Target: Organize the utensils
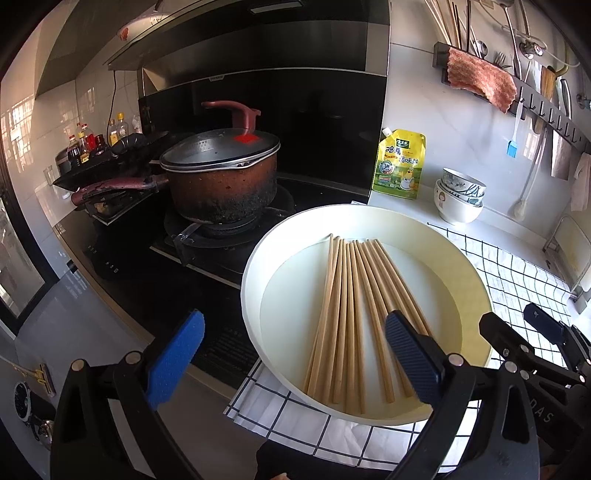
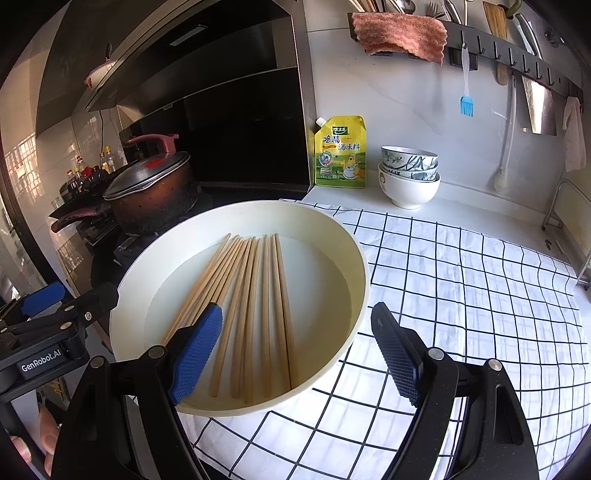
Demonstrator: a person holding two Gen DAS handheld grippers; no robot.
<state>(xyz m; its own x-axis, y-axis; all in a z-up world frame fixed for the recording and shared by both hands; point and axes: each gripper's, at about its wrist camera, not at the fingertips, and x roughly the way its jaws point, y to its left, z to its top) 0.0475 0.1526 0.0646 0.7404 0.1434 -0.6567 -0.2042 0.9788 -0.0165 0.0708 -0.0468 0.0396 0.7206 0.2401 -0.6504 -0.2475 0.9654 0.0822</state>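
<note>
Several wooden chopsticks [image 1: 354, 314] lie side by side in a round white basin [image 1: 255, 258] on a black-and-white checked cloth [image 1: 524, 280]. In the right wrist view the chopsticks [image 2: 255, 306] fan out inside the same basin [image 2: 362, 266]. My left gripper [image 1: 291, 354] is open and empty, hovering over the basin's near left rim. My right gripper [image 2: 299, 354] is open and empty, over the basin's near right rim. A wall rack [image 1: 476, 55] at the upper right holds chopsticks, spoons and forks; it also shows in the right wrist view [image 2: 461, 29].
A scorched pot with a lid [image 1: 221, 181] sits on the stove left of the basin. A yellow seasoning pouch [image 1: 399, 166] and stacked bowls [image 1: 461, 199] stand by the wall. An orange cloth [image 1: 480, 77] and a blue brush [image 1: 513, 144] hang from the rack.
</note>
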